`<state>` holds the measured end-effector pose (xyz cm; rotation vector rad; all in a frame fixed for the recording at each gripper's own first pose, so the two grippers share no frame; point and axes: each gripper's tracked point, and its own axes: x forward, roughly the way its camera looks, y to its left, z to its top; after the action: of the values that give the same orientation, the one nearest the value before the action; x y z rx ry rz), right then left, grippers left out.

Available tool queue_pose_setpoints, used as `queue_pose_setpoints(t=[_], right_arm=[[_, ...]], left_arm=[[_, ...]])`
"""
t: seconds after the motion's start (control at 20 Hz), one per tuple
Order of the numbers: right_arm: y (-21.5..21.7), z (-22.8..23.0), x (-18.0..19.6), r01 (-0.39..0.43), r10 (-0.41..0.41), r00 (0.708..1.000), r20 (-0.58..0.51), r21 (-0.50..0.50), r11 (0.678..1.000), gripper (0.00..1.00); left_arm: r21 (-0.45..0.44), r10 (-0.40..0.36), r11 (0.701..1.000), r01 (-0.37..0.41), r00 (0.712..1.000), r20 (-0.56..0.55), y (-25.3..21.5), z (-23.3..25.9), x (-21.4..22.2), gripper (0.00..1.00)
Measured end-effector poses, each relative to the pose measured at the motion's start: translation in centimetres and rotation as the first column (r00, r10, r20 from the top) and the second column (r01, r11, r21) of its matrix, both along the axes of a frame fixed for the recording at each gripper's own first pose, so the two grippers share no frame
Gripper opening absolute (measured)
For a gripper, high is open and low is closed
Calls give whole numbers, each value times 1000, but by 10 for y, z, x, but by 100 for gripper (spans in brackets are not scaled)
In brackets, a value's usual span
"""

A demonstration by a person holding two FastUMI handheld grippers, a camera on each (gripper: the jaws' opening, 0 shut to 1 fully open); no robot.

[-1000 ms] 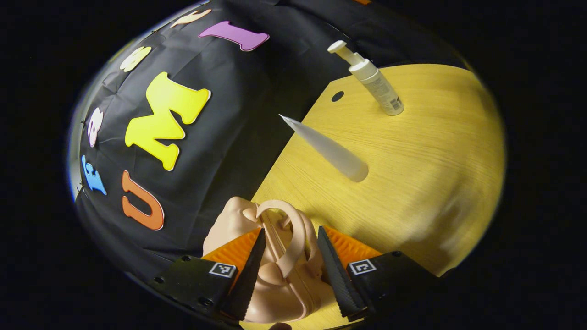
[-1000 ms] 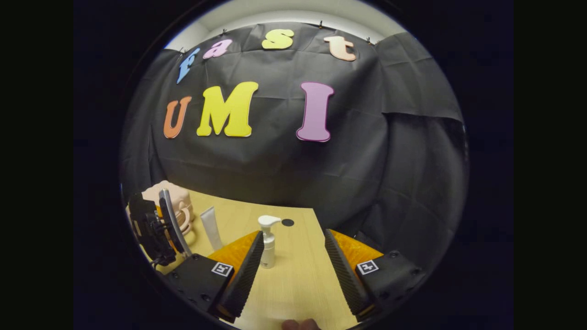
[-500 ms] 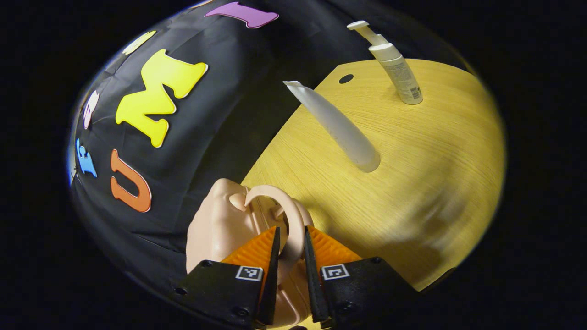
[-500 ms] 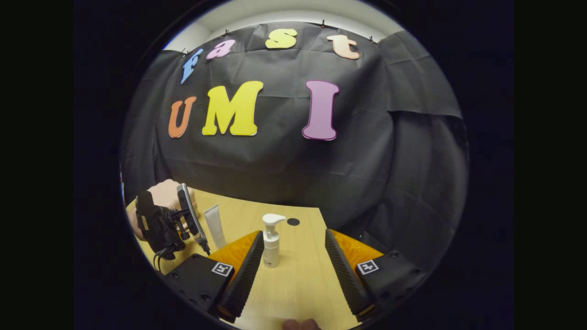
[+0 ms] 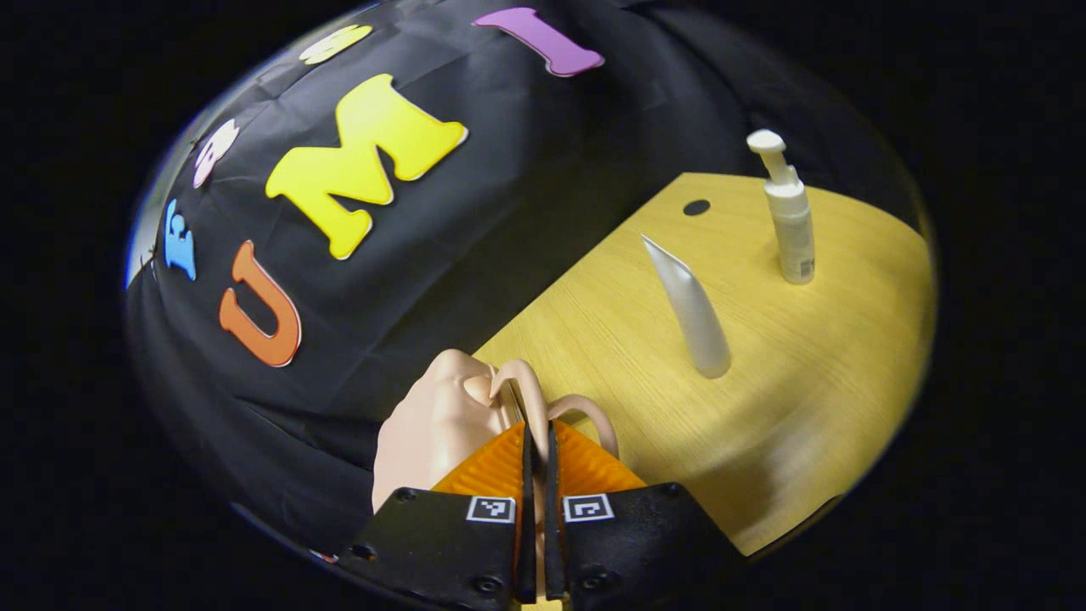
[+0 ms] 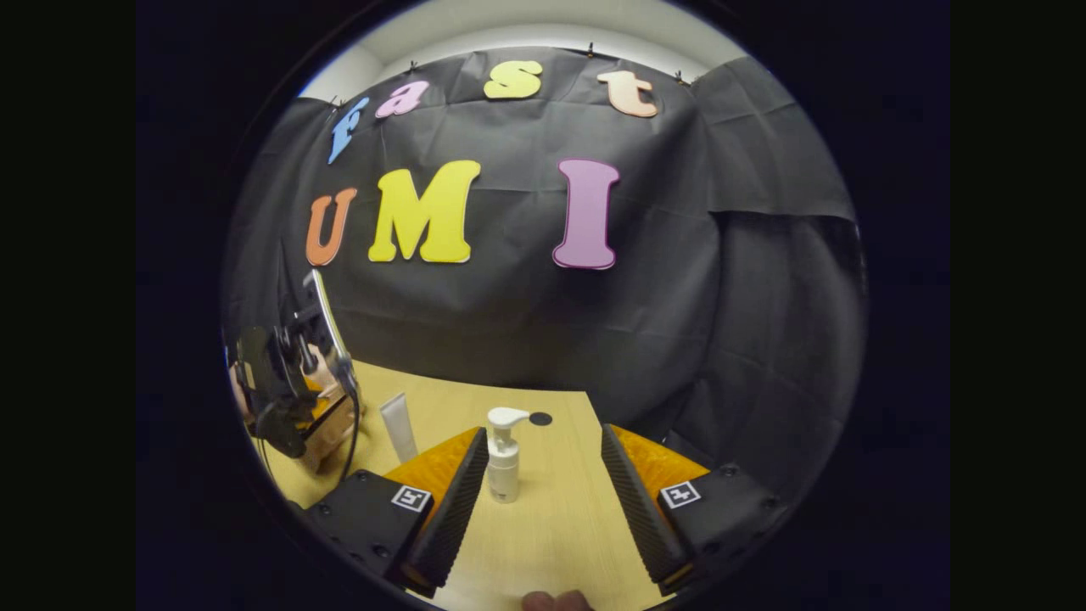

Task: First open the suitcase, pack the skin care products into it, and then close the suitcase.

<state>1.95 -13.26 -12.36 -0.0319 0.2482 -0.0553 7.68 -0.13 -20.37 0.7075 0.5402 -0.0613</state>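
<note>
- In the left gripper view, the left hand-held gripper (image 5: 536, 441) has its two fingers drawn almost together, pinching a thin part at the top of the pale pink suitcase (image 5: 433, 424); a looped handle (image 5: 585, 414) of the case curves out just beside the fingers on their right.
- The suitcase sits directly under and ahead of that gripper, at the near left edge of the yellow wooden surface (image 5: 814, 399), close to the black cloth wall.
- Farther out on the surface, a white tube (image 5: 691, 310) stands on its cap end, well apart from the suitcase, and a white pump bottle (image 5: 789, 225) stands upright beyond it, near a small dark hole (image 5: 696, 207) in the surface.
- In the right gripper view, the right hand-held gripper (image 6: 543, 484) has its fingers spread wide apart with nothing between them, hovering over the surface (image 6: 551, 526).
- The pump bottle (image 6: 504, 454) stands just ahead of it, close to its left finger; the tube (image 6: 397, 427) stands farther left.
- At the far left of that view, the left hand-held gripper (image 6: 293, 382) is at the suitcase (image 6: 327, 428), which it largely hides.
</note>
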Motion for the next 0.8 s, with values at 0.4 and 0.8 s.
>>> queue_pose_setpoints(t=[0.4, 0.8], right_arm=[[34, 39, 7, 5, -5, 998, 67, -6, 1000, 79], [75, 73, 14, 1, 5, 996, 94, -61, 998, 80]], left_arm=[[-297, 188, 947, -118, 957, 219, 97, 130, -10, 3], [-449, 454, 843, -296, 839, 299, 306, 165, -15, 3]])
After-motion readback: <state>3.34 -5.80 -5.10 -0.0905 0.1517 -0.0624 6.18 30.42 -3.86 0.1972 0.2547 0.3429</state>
